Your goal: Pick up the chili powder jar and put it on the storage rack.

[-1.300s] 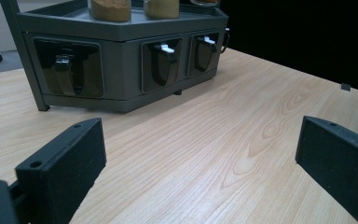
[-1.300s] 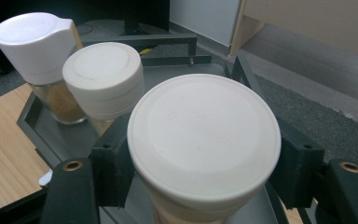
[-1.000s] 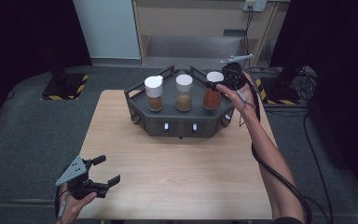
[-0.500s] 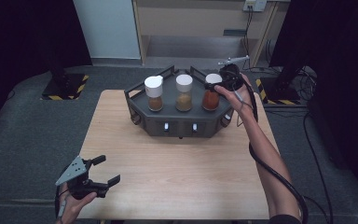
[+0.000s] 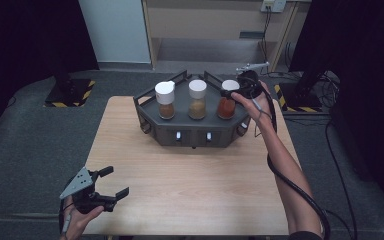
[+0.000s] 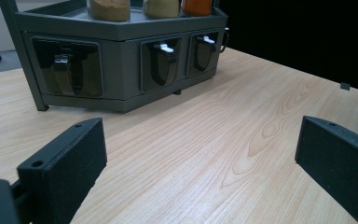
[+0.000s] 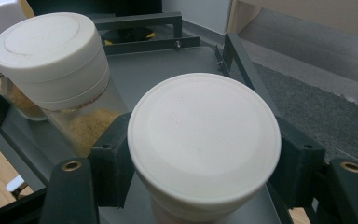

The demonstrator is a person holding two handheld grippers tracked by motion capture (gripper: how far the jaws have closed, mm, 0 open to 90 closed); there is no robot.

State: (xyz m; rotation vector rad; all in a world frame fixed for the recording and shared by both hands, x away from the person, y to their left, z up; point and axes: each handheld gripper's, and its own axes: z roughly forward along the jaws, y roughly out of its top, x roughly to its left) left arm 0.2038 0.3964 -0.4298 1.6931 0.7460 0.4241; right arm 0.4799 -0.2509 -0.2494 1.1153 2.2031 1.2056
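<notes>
We look down on a wooden table (image 5: 195, 175) with a dark grey hexagonal spice rack (image 5: 195, 131) standing near its far edge. Three white-capped jars stand in a row on the rack's top shelf. The right-hand jar (image 5: 226, 105), holding an orange-red spice, is partly covered in the high view by the person's right hand (image 5: 254, 100) and the right gripper (image 5: 228, 92). In the right gripper view that jar's white cap (image 7: 204, 140) sits between the two black jaws, and its glass body is cut off by the bottom edge. The jaws have just been opening a little; they stand close on either side of the cap, and we cannot tell whether the pads are pressing it. The middle jar (image 5: 197, 99), with tan powder, stands just beside it; the left jar (image 5: 165, 99) holds a brown spice.

The left gripper (image 5: 114, 184) hovers over the table's near left corner, jaws wide apart, with nothing between them. In its view the jars are cut off at the top.
</notes>
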